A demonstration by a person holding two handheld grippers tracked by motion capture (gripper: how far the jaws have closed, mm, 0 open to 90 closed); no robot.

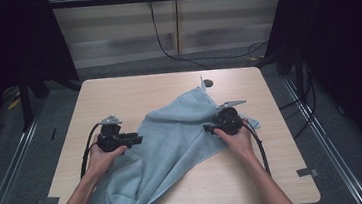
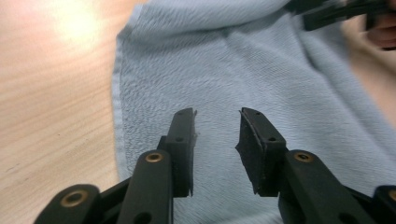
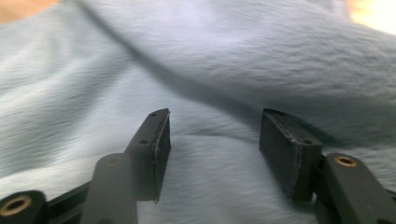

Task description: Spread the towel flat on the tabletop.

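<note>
A light blue towel (image 1: 166,148) lies rumpled across the middle of the wooden table (image 1: 118,95), running on a slant from a pointed corner near the far edge down to a bunched, folded mass at the near left, where it reaches the table's front edge beside the person's left forearm. The high view gives this whole outline, with long creases along the cloth; neither gripper view takes in so much. The left gripper (image 1: 133,139) is held just above the towel's left border, its jaws pointing toward the cloth's middle. The left gripper view (image 2: 217,140) shows what the high view cannot: the two black pads stand apart with a clear gap, nothing pinched between them, and the nap of the towel lies below them, its hemmed edge (image 2: 116,107) running alongside bare wood at that picture's left. At the top right of the same picture the other gripper and part of the hand holding it appear, blurred. The right gripper (image 1: 208,127) sits on the towel's right side, near its far end, jaws pointing inward toward the left one. The right gripper view (image 3: 215,147) shows its pads spread wider still, with no cloth caught between them, over a soft ridge of fabric (image 3: 224,93) that crosses the picture; whether the pad tips brush the towel cannot be told from it. The two grippers are well apart, with the towel's middle between them.
</note>
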